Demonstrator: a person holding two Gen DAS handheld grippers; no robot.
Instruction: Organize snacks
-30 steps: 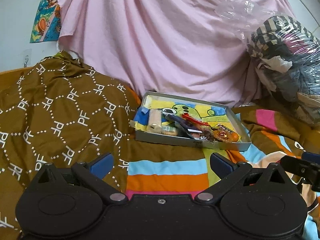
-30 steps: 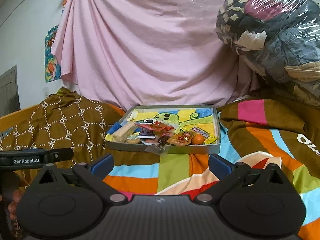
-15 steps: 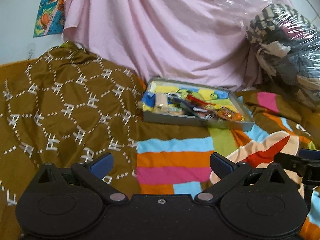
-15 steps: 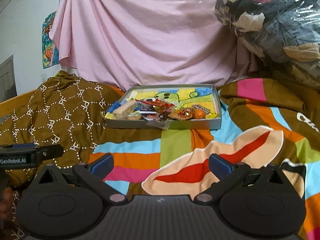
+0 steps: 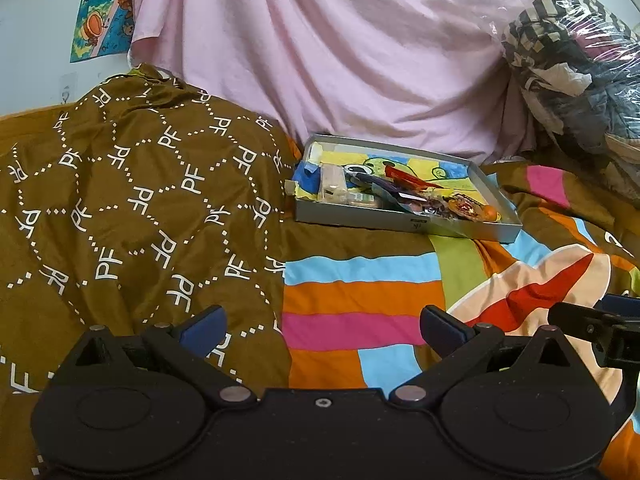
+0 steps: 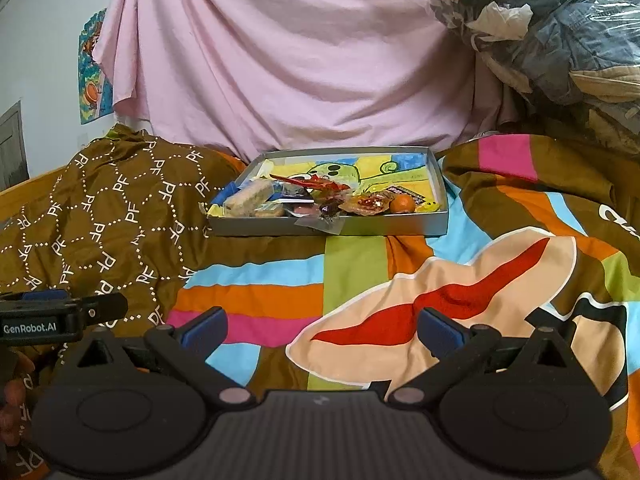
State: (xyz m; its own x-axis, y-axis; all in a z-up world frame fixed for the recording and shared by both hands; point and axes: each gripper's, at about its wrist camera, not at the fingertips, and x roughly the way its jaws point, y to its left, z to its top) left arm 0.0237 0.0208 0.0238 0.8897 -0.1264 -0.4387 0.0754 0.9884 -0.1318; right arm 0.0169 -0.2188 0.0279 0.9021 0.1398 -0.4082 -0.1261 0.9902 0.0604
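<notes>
**Snacks bunched in the tray, both tongs wide and well back**

- Shallow grey tray (image 6: 436, 222) sits on the striped bedspread (image 6: 256, 296), at about 12 o'clock from the right gripper (image 6: 322, 330) and about 1 o'clock from the left gripper (image 5: 322, 330). Well apart from both.
- Snacks (image 6: 316, 200) lie heaped along the tray's near wall; the far half shows only the cartoon lining. A pale wrapped bar (image 6: 248, 198) sits at the left end, a small orange round item (image 6: 402, 203) toward the right, and crinkled red and dark wrappers between. One clear wrapper drapes over the near rim.
- Nothing snack-like shows on the bedspread or on the brown patterned quilt (image 5: 120, 208).
- Both tongs: fingers spread wide, nothing between them. Each hangs low over the bedding, pointed at the tray.
- Judgement: the soft bedding likely tilts the tray, which may explain the bunching at the near wall. The scene fits either snacks gathered in and the tools drawn clear, or a loose pile awaiting sorting. Cannot tell which.
</notes>
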